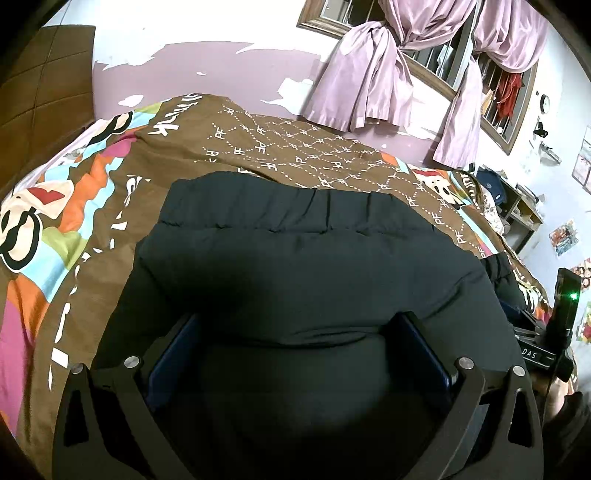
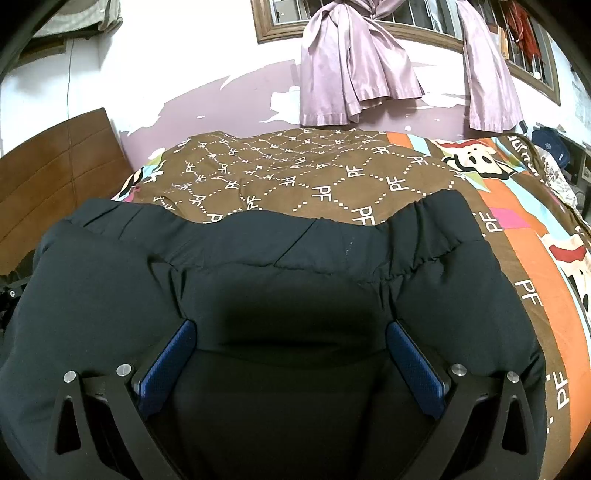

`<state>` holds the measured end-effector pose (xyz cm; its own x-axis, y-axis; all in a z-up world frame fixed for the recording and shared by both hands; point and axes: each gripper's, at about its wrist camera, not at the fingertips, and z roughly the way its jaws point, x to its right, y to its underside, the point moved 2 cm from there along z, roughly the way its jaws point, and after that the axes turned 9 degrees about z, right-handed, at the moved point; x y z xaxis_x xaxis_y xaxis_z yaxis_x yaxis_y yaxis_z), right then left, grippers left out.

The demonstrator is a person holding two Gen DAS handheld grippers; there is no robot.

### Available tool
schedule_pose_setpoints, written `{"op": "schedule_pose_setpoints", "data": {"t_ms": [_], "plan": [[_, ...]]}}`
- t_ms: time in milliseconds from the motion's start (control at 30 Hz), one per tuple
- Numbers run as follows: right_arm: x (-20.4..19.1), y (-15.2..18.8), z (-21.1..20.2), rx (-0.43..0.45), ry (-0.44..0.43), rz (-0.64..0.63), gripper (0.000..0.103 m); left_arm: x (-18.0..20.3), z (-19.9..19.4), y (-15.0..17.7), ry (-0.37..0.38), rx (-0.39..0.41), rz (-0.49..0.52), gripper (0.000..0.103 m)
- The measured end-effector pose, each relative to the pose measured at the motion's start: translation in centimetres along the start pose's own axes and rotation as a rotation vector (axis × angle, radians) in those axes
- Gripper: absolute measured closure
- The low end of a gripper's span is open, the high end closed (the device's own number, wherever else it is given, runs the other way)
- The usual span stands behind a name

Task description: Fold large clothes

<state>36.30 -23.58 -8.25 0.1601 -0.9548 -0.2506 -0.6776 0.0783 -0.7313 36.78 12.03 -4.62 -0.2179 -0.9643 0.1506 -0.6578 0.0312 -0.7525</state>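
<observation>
Brown patterned bedspread (image 2: 295, 173) covers bed; behind it peeling lilac-and-white wall (image 2: 221, 92), wood-framed barred window (image 2: 424, 22) with knotted pink satin curtains (image 2: 351, 74); brown wooden headboard (image 2: 55, 173) left of bedspread.

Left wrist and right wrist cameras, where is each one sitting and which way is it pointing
Left wrist: sits on the left tool, looks forward over the black padded jacket on the patterned bedspread toward the curtained window; its two fingers show, spread, and the other tool at right.
Right wrist: sits on the right tool, same heading; its blue-padded fingers show, spread.
Shared: jacket, bedspread, pink curtains, window.
</observation>
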Motion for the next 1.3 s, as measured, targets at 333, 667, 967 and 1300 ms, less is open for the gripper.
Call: {"op": "schedule_pose_setpoints", "data": {"t_ms": [333, 667, 967, 1300], "plan": [[-1.8, 0.5, -0.6, 0.063, 0.133, -0.069, 0.0, -0.3, -0.5, 0.3, 0.047, 0.053, -0.017, 0.001], [0.5, 0.5, -5.0, 0.087, 0.046, 0.054, 0.0, -0.8, -4.4, 1.1, 0.039, 0.132, -0.07, 0.001], [4.9, -0.6, -8.7, 0.078, 0.151, 0.11, 0.0, -4.6, -7.5, 1.1, -0.062, 0.088, -0.193, 0.001], [11.4, 2.3, -4.3, -0.198, 0.085, 0.321, 0.0, -8.2, -5.2, 3.6, 0.057, -0.046, -0.401, 0.001]]}}
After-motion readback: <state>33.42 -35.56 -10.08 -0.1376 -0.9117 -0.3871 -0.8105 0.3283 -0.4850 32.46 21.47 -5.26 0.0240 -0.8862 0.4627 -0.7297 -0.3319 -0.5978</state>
